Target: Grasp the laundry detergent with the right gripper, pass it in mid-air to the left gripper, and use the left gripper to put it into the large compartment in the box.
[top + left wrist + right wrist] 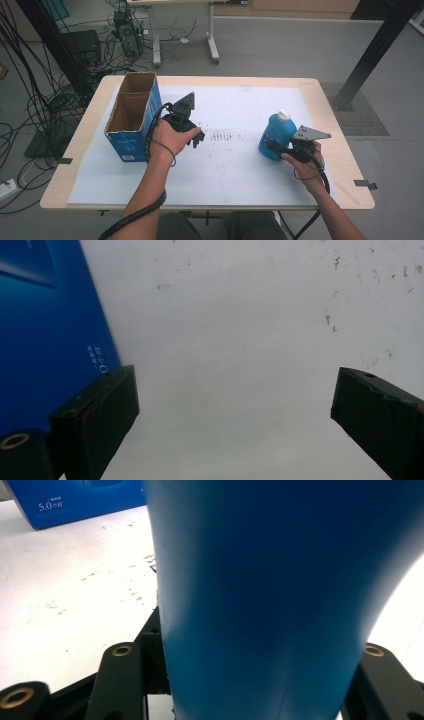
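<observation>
Your right tool [280, 149] clamps the blue bottle [276, 135] low on its body, upright on the counter [240, 170]; so low a hold may let it tip when lifted. Your left tool [235, 420], jaws wide apart and empty, hangs beside the open blue box [132, 115] and could nudge it.

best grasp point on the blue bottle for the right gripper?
Probably the lower body of the blue bottle, from the person's side, jaws horizontal. It stands upright with its white cap on top, and the right gripper already has its jaws either side of that body.
</observation>
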The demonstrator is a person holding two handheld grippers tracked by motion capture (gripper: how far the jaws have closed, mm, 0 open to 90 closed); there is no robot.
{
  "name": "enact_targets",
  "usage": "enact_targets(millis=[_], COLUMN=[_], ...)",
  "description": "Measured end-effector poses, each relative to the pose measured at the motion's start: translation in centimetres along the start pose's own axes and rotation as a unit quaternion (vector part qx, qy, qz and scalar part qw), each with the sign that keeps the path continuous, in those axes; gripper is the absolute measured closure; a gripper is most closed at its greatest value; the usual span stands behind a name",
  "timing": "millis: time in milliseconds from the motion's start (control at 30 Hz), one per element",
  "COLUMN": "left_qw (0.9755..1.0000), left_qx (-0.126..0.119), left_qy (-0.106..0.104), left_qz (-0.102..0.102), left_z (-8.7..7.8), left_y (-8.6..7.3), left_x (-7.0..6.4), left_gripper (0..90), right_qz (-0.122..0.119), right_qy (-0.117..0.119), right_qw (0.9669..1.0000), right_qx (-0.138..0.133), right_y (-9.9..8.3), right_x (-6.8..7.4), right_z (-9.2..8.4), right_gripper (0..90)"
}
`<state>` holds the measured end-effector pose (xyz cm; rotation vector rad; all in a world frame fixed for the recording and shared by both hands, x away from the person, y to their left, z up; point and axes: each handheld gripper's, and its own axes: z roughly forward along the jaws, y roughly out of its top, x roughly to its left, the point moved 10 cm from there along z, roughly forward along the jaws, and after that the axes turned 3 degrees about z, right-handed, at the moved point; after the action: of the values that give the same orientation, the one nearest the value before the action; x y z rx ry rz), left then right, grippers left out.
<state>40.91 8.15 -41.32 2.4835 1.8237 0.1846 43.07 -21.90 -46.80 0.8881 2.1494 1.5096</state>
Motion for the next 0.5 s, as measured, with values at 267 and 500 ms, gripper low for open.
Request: enact_targets(millis=[267, 500], left_qw=[1.0, 1.0], left_qx=[-0.001, 0.0], left_qy=[0.0, 0.002], left_qz=[0.003, 0.004], left_z=[-0.07, -0.11], left_y=[0.1, 0.18], left_x=[-0.02, -0.05], left_gripper=[5.6, 5.6], right_qz=[0.0, -0.001], right_qy=[0.0, 0.0], right_qw=[1.0, 1.0], right_qx=[0.0, -0.001], right_y=[0.0, 0.0], right_x=[0.0, -0.01], right_z=[0.0, 0.0], right_gripper=[44.0, 44.1])
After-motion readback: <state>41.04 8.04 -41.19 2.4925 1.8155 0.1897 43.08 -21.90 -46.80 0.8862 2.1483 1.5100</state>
